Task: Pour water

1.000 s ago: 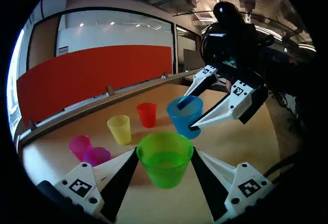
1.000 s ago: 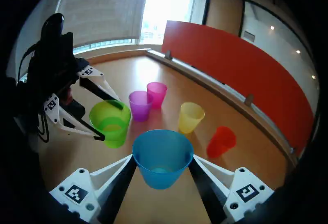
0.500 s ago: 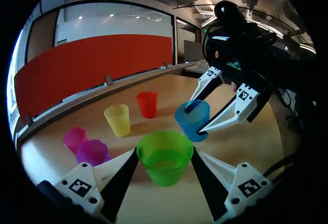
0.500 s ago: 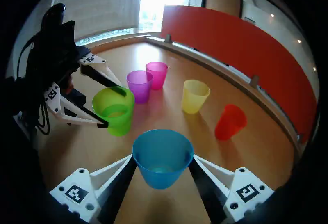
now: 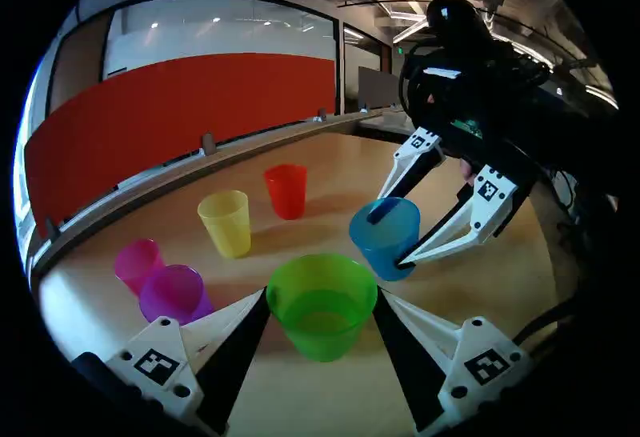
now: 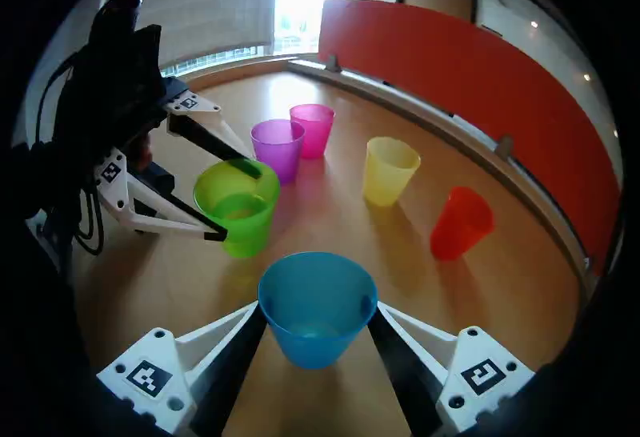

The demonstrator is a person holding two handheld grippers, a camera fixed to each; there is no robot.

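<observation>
The green cup (image 5: 322, 317) is thin, translucent plastic with a tapered wall: light, slick, and likely to flex or buckle under a hard squeeze. A darker band low inside it looks like water, though through the tinted wall this is not certain. The left gripper (image 5: 320, 297) has its 2 fingers pressed against opposite sides of the wall just under the rim. That is a fair place to hold, since the rolled rim stiffens the plastic there and the taper stops the cup slipping down.

The blue cup (image 6: 316, 333) is the same kind of cup and is clamped the same way between the 2 fingers of the right gripper (image 6: 318, 309). It seems nearly empty. The 2 held cups sit close together, upright, low over the wooden table (image 6: 496, 309). Whether either base touches the wood cannot be told.

Farther off stand 4 more cups: yellow (image 5: 226, 222) and red (image 5: 286, 190) apart from each other, purple (image 5: 172, 293) and pink (image 5: 134, 262) touching or nearly so.
</observation>
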